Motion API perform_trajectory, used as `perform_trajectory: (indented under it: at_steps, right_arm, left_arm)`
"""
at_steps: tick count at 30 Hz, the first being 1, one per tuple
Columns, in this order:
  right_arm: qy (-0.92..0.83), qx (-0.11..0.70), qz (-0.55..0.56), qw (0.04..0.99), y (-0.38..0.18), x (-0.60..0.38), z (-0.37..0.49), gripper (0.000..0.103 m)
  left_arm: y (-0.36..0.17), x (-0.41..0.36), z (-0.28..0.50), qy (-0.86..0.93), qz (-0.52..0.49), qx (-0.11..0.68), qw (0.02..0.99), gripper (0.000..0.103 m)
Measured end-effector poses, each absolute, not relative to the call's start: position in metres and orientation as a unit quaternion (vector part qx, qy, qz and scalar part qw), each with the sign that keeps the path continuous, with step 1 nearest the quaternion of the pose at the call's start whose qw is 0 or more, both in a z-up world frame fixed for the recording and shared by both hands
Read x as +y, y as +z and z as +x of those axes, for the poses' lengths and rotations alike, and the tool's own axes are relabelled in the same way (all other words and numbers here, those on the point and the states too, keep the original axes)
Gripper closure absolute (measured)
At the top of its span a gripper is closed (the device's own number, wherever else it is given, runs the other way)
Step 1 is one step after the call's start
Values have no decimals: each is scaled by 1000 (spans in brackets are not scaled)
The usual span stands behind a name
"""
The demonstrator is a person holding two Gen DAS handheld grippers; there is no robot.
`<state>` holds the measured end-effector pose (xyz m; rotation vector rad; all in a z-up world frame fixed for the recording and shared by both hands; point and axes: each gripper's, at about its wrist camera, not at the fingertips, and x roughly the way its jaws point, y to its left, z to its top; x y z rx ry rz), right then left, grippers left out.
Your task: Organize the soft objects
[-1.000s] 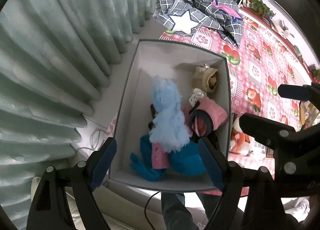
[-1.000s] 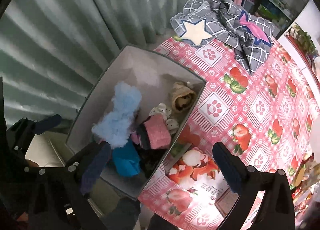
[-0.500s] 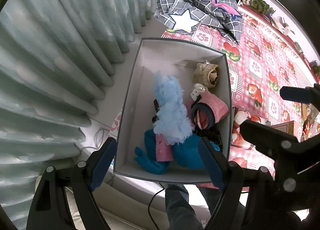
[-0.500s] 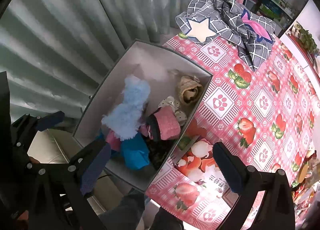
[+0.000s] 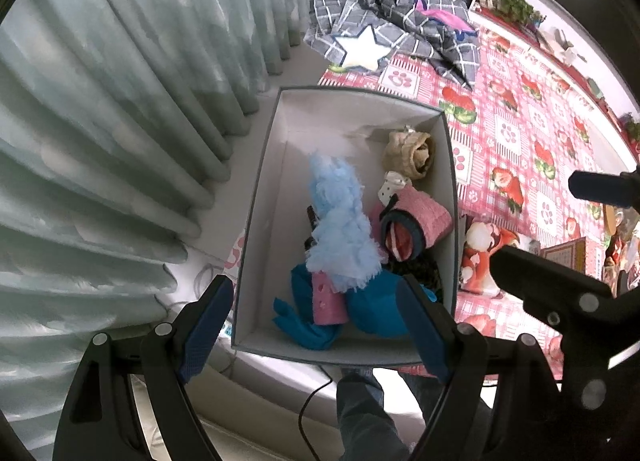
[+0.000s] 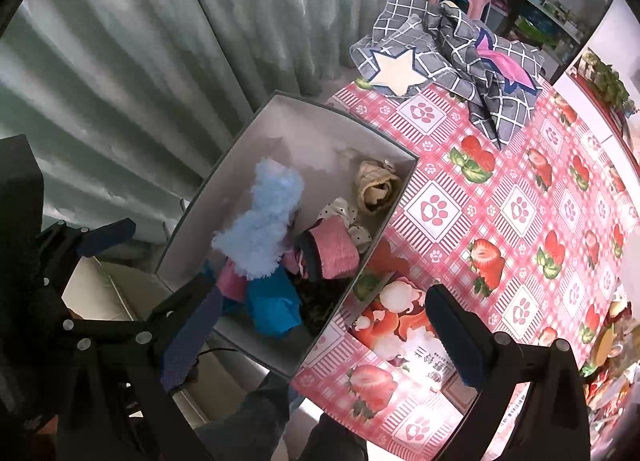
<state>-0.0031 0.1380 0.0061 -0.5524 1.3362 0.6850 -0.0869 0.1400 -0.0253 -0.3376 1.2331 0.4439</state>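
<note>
Both claws lifted back from the filled box

Since a second ago the box (image 5: 448, 189) sits smaller and higher in both wrist views, the right claw (image 6: 328, 337) having drawn away slightly. Both it and the left claw (image 5: 316, 325) hang above the box with jaws spread wide, gripping nothing. Inside lie a fluffy light-blue plush (image 5: 340, 229), teal cloth (image 5: 376, 313), a pink knitted roll (image 5: 424, 217) and a beige bundle (image 5: 408, 153). A red strawberry-and-paw oilcloth (image 6: 520, 197) covers the worktop; a grey checked blanket with a white star (image 6: 440, 57) is piled at its far end. Pale green curtains (image 5: 100, 121) line the left side.
</note>
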Motion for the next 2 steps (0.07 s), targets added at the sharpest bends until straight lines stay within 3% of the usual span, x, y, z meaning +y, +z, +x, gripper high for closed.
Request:
perform_trajectory:
  at_steps: [2]
  right_arm:
    - [305, 600, -243, 699, 8, 135, -3, 1]
  left_arm:
    - [-21, 139, -87, 194, -159, 557, 792, 17]
